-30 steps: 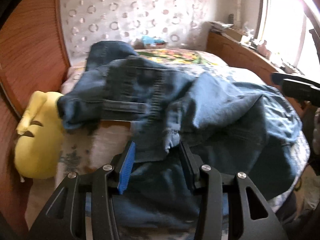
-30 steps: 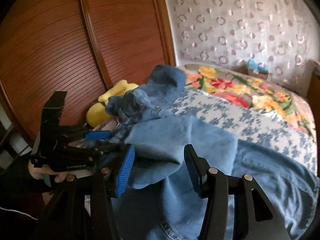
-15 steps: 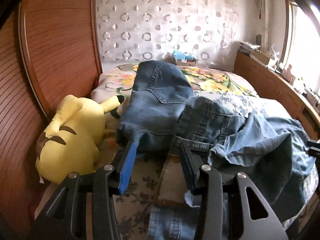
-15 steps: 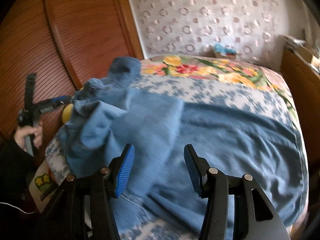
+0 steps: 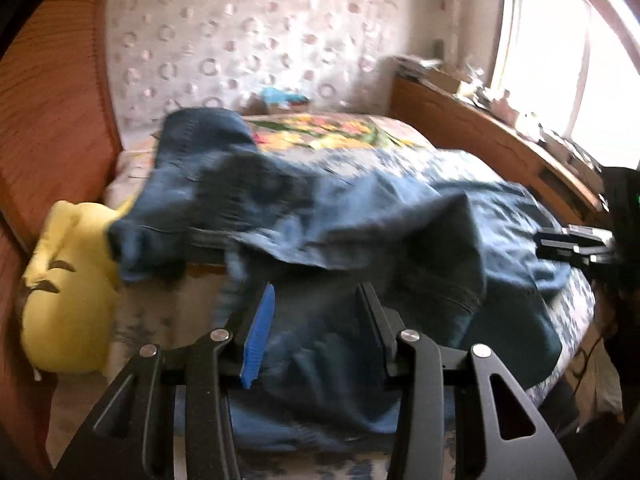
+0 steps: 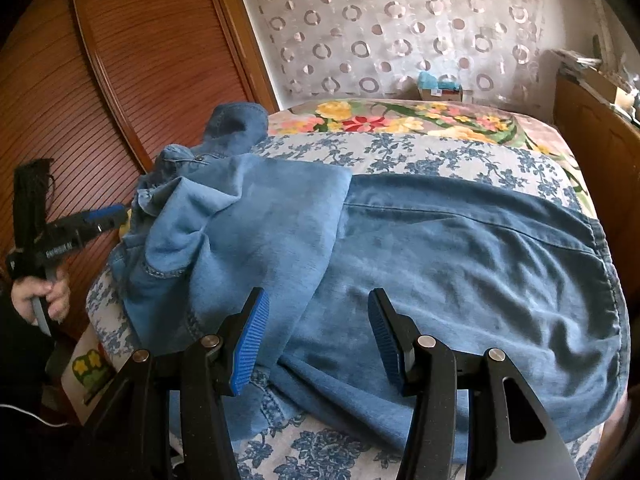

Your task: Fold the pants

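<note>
Blue denim pants lie spread across the floral bedspread. One part is laid flat toward the right of the bed; another part is folded back over it and bunched at the left edge, near the wooden wardrobe.

Right gripper: jaws apart, nothing between the pads. It hangs above the near side of the pants, the folded edge of the denim showing below its left pad. No contact visible.

Left gripper: the left wrist view is blurred. Jaws apart, pads not pressing on cloth; the denim lies below and beyond them. In the right wrist view it sits off the left bed edge, clear of the pants, held by a hand.

A yellow plush toy lies beside the bunched denim, at the bed's left edge.
</note>
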Action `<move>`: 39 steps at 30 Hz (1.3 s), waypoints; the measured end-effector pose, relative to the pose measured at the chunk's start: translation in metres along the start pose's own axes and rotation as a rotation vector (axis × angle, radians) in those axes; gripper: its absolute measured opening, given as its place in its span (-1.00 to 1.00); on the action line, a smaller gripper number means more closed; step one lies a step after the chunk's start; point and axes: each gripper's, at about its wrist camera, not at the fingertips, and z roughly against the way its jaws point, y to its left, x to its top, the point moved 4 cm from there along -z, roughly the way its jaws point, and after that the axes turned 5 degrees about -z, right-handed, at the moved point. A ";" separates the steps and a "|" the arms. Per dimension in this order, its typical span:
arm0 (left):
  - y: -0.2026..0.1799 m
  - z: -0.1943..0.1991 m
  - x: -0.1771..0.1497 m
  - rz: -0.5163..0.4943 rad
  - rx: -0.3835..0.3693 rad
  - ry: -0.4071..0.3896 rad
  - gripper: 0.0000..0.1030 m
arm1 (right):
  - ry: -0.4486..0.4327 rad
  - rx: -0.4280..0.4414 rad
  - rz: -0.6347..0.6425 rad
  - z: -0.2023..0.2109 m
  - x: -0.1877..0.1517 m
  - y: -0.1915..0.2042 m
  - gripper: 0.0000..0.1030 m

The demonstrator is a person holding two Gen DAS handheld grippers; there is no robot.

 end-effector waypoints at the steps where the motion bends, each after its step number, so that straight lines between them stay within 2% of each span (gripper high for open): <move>1: -0.005 -0.004 0.001 -0.005 -0.020 0.006 -0.14 | -0.002 0.001 0.000 0.000 0.000 0.000 0.04; 4: -0.016 -0.020 0.003 -0.004 -0.117 0.041 -0.14 | -0.006 0.004 -0.003 -0.001 -0.002 -0.003 0.04; 5: -0.020 -0.028 0.003 -0.002 -0.127 0.064 -0.12 | -0.007 0.003 -0.004 -0.002 -0.003 -0.003 0.04; 8: -0.028 -0.046 0.000 -0.037 -0.102 0.118 -0.10 | -0.006 0.003 -0.008 -0.002 -0.005 -0.005 0.04; 13: -0.037 -0.049 -0.005 -0.102 -0.057 0.127 -0.11 | -0.003 -0.006 -0.025 -0.002 -0.008 -0.012 0.04; 14: -0.036 -0.049 -0.006 -0.104 -0.056 0.128 -0.17 | -0.003 -0.008 -0.028 -0.002 -0.008 -0.014 0.04; 15: -0.035 -0.050 -0.007 -0.110 -0.046 0.132 -0.38 | -0.002 -0.007 -0.031 -0.002 -0.008 -0.015 0.04; 16: -0.034 -0.049 -0.009 -0.114 -0.034 0.135 -0.46 | -0.002 -0.007 -0.032 -0.002 -0.008 -0.014 0.04; 18: -0.034 -0.046 -0.011 -0.103 -0.044 0.137 -0.83 | -0.001 -0.007 -0.034 -0.003 -0.007 -0.014 0.04; 20: -0.032 -0.039 -0.009 -0.091 -0.033 0.124 -0.89 | -0.002 -0.003 -0.035 -0.004 -0.006 -0.013 0.04; 23: -0.029 -0.015 -0.008 -0.087 -0.003 0.070 -0.90 | -0.002 0.000 -0.029 -0.006 -0.006 -0.011 0.04; 27: -0.011 0.032 -0.011 -0.024 0.031 -0.004 -0.90 | -0.001 0.006 -0.018 -0.009 -0.004 -0.008 0.04; 29: 0.002 0.051 -0.017 0.011 0.050 -0.015 -0.90 | 0.000 0.012 -0.011 -0.012 -0.003 -0.005 0.04; 33: 0.013 0.068 -0.040 0.047 0.070 0.006 -0.90 | 0.008 0.028 0.007 -0.020 -0.001 0.000 0.04; 37: 0.013 0.061 -0.062 0.076 0.070 0.048 -0.90 | 0.017 0.043 0.031 -0.026 0.000 0.007 0.04; 39: 0.012 0.061 -0.066 0.082 0.052 0.050 -0.82 | 0.016 0.052 0.040 -0.027 0.001 0.009 0.04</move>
